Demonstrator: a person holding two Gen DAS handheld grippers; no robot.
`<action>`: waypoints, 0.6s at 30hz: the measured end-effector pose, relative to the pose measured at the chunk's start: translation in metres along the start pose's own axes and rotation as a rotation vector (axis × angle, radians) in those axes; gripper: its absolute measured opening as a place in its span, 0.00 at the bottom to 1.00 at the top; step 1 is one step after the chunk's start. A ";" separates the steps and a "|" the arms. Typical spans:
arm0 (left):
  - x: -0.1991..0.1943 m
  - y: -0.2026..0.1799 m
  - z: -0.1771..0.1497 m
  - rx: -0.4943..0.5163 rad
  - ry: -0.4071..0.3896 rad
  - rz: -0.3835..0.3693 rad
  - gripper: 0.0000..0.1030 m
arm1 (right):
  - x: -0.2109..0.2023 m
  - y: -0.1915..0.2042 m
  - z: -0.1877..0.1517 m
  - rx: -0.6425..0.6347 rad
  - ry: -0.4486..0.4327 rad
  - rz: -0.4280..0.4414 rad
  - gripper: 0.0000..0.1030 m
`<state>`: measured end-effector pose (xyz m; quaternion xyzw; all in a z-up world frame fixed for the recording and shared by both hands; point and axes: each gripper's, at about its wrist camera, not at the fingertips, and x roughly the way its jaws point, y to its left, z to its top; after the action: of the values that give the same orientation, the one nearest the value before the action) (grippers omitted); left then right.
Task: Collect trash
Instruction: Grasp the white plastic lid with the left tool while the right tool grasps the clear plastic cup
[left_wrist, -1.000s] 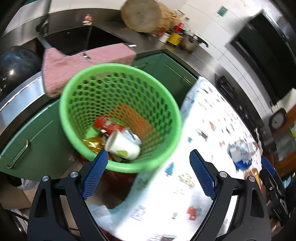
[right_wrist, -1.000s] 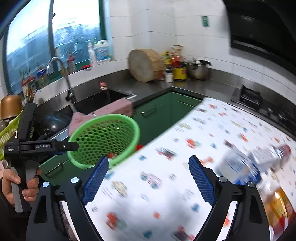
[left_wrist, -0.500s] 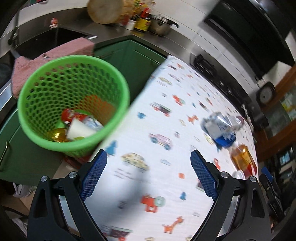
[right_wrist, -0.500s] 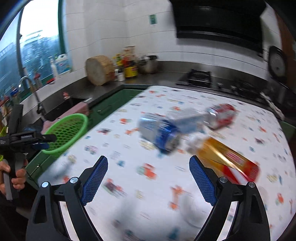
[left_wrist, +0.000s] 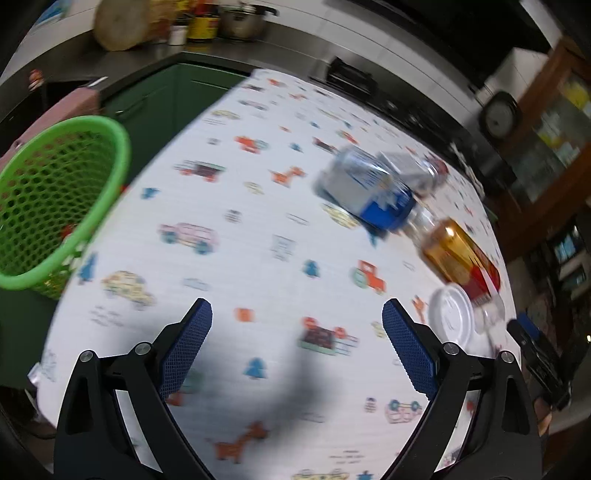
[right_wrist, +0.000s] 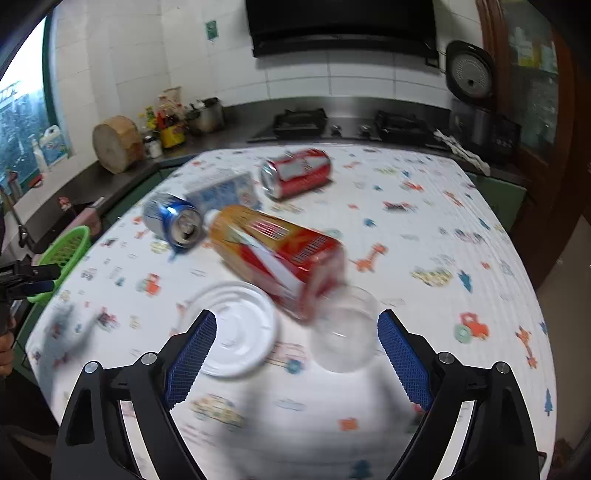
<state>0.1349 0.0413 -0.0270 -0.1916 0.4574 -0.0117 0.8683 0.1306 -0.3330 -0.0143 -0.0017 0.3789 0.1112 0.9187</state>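
Observation:
Trash lies on the patterned tablecloth (right_wrist: 424, 229): a blue can (right_wrist: 173, 221), a white-blue carton (right_wrist: 221, 192), a red can (right_wrist: 295, 171), an amber bottle with a red label (right_wrist: 277, 251), a white lid (right_wrist: 232, 332) and a clear cup (right_wrist: 343, 332). The green basket (left_wrist: 55, 192) stands off the table's left edge. My right gripper (right_wrist: 293, 354) is open and empty, just before the lid and cup. My left gripper (left_wrist: 295, 347) is open and empty over the cloth; the blue can (left_wrist: 369, 195), bottle (left_wrist: 458, 254) and lid (left_wrist: 452, 314) lie ahead to its right.
A steel counter runs behind the table with a wooden chopping block (right_wrist: 116, 144), condiment jars (right_wrist: 170, 129), a pot (right_wrist: 207, 114) and a gas stove (right_wrist: 299, 122). Green cabinets (left_wrist: 170, 96) sit below. A wooden cabinet (right_wrist: 532, 110) stands at the right.
Both grippers have swung right, away from the basket and over the table. The trash pile is now close before my right gripper. Both grippers stay open and empty.

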 end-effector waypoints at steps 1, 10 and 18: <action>0.004 -0.009 -0.001 0.018 0.010 -0.005 0.90 | 0.002 -0.003 -0.001 0.003 0.006 -0.003 0.84; 0.032 -0.070 -0.009 0.155 0.070 -0.039 0.90 | 0.033 -0.018 -0.003 0.008 0.087 -0.013 0.74; 0.065 -0.110 -0.026 0.284 0.156 -0.067 0.90 | 0.056 -0.029 -0.001 0.001 0.125 -0.020 0.63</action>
<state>0.1692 -0.0815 -0.0537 -0.0805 0.5106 -0.1201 0.8476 0.1747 -0.3500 -0.0560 -0.0120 0.4357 0.1015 0.8943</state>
